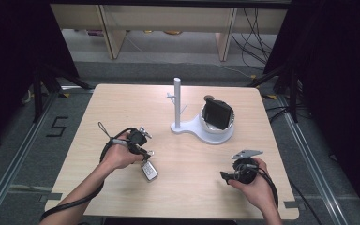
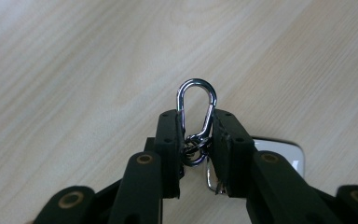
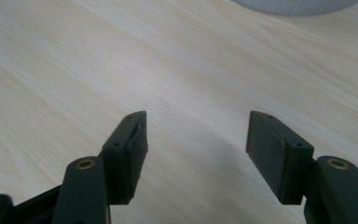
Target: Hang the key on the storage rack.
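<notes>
On the near-left part of the table [image 1: 122, 101], my left gripper [image 2: 196, 147] pinches a silver carabiner [image 2: 196, 109]; its own view shows the clip's loop rising past the jaws, while the high view shows the key fob [image 1: 149, 171] lying flat below it. My right gripper [image 3: 196, 140] hangs wide apart over bare wood, the white stand [image 1: 209, 131] well clear ahead
</notes>
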Demonstrator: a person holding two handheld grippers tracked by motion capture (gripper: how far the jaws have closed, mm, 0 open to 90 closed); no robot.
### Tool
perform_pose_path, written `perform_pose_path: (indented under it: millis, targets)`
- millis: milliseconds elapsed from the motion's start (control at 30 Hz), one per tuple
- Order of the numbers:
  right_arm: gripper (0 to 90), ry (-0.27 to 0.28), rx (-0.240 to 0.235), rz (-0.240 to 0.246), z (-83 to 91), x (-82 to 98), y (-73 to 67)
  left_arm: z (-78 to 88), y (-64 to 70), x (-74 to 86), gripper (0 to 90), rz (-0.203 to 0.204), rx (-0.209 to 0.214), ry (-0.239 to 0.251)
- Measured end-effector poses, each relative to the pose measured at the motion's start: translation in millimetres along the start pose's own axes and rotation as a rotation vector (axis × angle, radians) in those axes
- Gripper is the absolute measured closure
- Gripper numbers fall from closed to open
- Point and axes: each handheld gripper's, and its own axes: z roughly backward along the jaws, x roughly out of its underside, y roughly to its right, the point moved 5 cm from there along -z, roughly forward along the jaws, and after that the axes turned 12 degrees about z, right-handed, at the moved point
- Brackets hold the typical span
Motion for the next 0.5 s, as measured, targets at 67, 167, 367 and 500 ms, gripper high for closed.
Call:
perform_pose_path:
  millis: [67, 167, 367, 500]
  targets:
    - [39.7, 0.001, 0.000, 0.001, 0.2, 0.0, 0.1, 4.7, -0.9, -2.2, 72.3, 0.000, -0.001, 0.029]
    - [39.7, 0.003, 0.002, 0.000, 0.3, -0.2, 0.0, 12.5, -1.5, -7.1, 72.3, 0.011, 0.003, 0.100]
    - [39.7, 0.013, 0.007, -0.005, -0.3, -0.4, 0.1, 28.7, -2.5, -17.2, 72.3, 0.054, 0.039, 0.289]
    - [39.8, 0.003, 0.004, -0.002, 0.4, 0.1, 0.2, 35.9, -5.1, -21.4, 72.3, 0.104, 0.052, 0.408]
